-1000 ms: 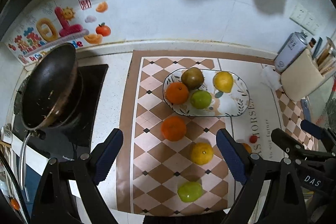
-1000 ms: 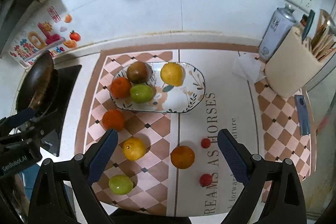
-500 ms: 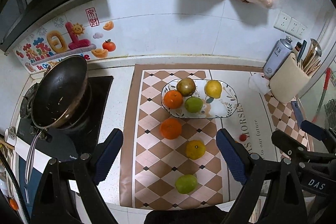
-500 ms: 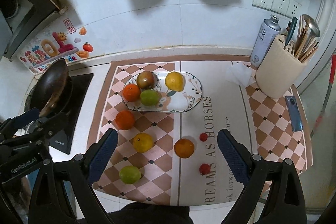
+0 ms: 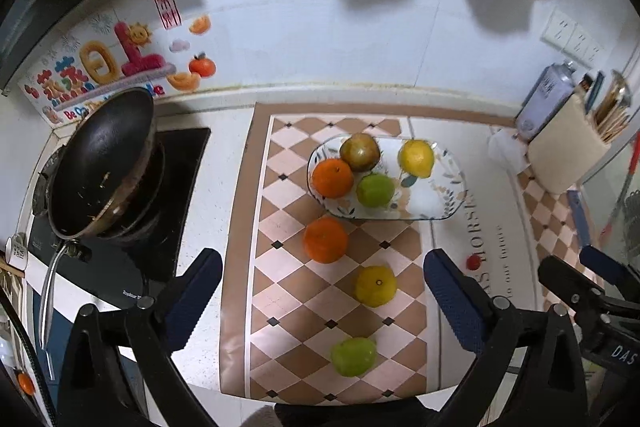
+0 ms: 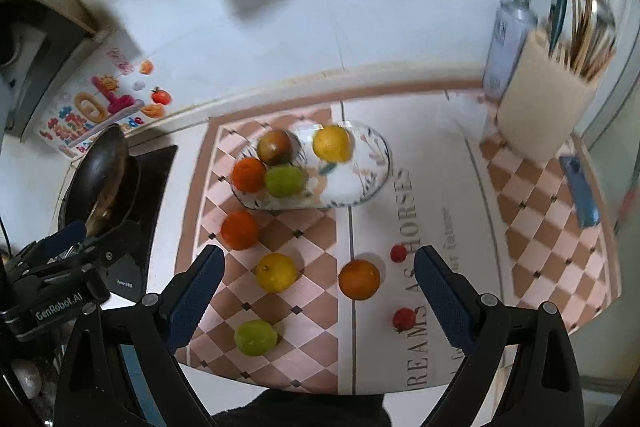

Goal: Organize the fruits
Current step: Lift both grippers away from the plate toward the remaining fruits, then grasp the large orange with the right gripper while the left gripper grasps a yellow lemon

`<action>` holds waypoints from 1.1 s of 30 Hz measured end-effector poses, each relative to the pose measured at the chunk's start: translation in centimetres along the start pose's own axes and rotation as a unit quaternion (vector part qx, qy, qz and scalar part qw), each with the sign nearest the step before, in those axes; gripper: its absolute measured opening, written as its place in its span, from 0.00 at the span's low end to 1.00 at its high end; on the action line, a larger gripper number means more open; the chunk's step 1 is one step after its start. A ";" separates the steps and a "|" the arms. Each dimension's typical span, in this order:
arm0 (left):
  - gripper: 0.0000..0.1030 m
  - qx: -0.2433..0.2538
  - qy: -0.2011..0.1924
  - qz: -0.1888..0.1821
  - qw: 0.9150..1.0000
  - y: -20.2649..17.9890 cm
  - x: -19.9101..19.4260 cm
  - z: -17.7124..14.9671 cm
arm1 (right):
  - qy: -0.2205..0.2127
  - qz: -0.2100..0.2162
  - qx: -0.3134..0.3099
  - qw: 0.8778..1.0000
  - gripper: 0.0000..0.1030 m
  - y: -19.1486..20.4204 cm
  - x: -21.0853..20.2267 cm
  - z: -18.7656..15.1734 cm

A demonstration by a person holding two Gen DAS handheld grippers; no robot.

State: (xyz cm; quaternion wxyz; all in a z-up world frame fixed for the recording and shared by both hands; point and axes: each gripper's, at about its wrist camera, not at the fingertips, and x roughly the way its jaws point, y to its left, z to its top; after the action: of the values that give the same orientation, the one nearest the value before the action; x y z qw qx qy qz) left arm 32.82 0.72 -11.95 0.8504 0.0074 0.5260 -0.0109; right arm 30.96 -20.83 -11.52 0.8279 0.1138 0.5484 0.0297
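An oval patterned plate (image 5: 448, 195) holds an orange (image 5: 333, 177), a brownish fruit (image 5: 359, 151), a lemon (image 5: 416, 159) and a green fruit (image 5: 375, 190). In front of it on the checked mat lie an orange (image 5: 325, 239), a yellow citrus (image 5: 376, 285) and a green fruit (image 5: 353, 355). The right wrist view adds another orange (image 6: 359, 278) and two cherry tomatoes (image 6: 398, 253). My left gripper (image 5: 320, 267) hovers above the loose fruit, its jaws opening with nothing between them. My right gripper (image 6: 318, 259) hangs open and empty too.
A black wok (image 5: 100, 163) sits on the stove at the left. At the back right stand a spray can (image 5: 546, 99) and a cream utensil holder (image 5: 568, 155), with a blue phone (image 6: 580, 189) lying nearby. Plastic bags hang on the wall.
Both cameras drew back from the counter, then came closer again. The right view has rolled slightly. The left jaws stand a little wider. No fruit has moved.
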 end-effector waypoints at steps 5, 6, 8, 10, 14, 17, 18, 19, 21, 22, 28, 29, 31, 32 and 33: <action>1.00 0.010 0.066 -0.002 0.998 -1.2 5.8 0.1 | 0.056 -0.006 0.022 0.998 0.95 -2.8 6.1 -0.7; 1.00 0.011 0.081 -0.003 0.997 -1.5 7.0 0.0 | 0.067 -0.007 0.024 0.997 0.95 -3.3 7.5 -1.0; 1.00 0.017 0.119 -0.008 0.993 -2.3 10.0 -0.4 | 0.089 -0.013 0.029 0.995 0.94 -4.1 10.1 -1.7; 1.00 0.030 0.147 -0.003 0.989 -3.3 12.7 -0.9 | 0.121 -0.010 0.041 0.992 0.90 -5.0 13.1 -2.5; 1.00 0.045 0.216 -0.020 0.975 -4.9 17.4 -2.3 | 0.157 -0.012 0.051 0.986 0.87 -5.9 16.4 -3.9; 0.98 0.047 0.253 -0.037 0.965 -5.9 20.0 -3.6 | 0.166 -0.014 0.049 0.985 0.86 -6.2 17.3 -4.6; 0.96 0.048 0.259 -0.044 0.964 -6.2 20.5 -3.9 | 0.169 -0.015 0.046 0.984 0.86 -6.2 17.5 -4.8; 0.88 0.048 0.260 -0.048 0.963 -6.4 20.8 -4.1 | 0.171 -0.016 0.045 0.984 0.86 -6.3 17.7 -4.8; 0.66 0.051 0.266 -0.053 0.961 -6.8 21.5 -4.4 | 0.171 -0.018 0.044 0.984 0.82 -6.4 18.2 -4.8; 0.56 0.054 0.269 -0.051 0.960 -6.9 21.7 -4.5 | 0.174 -0.015 0.046 0.984 0.81 -6.5 18.6 -4.8; 0.56 0.068 0.260 -0.039 0.962 -6.4 20.7 -4.9 | 0.193 0.006 0.053 0.980 0.74 -6.4 20.8 -4.4; 0.56 0.067 0.259 -0.036 0.963 -6.0 20.5 -5.1 | 0.194 0.006 0.052 0.980 0.72 -6.3 21.1 -4.4; 0.56 0.061 0.260 -0.032 0.963 -5.2 20.4 -5.2 | 0.200 0.009 0.049 0.978 0.63 -6.0 22.0 -4.3; 0.56 0.057 0.262 -0.032 0.963 -4.9 20.4 -5.3 | 0.206 0.013 0.051 0.977 0.58 -5.9 22.5 -4.4; 0.56 0.052 0.264 -0.033 0.963 -4.6 20.4 -5.4 | 0.209 0.020 0.053 0.976 0.58 -5.8 23.0 -4.4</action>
State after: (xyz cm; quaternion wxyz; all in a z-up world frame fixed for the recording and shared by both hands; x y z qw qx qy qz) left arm 36.99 -3.93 -32.67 0.6792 0.0368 0.7302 -0.0643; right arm 35.65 -21.80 -35.19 0.6870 0.1602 0.7077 0.0403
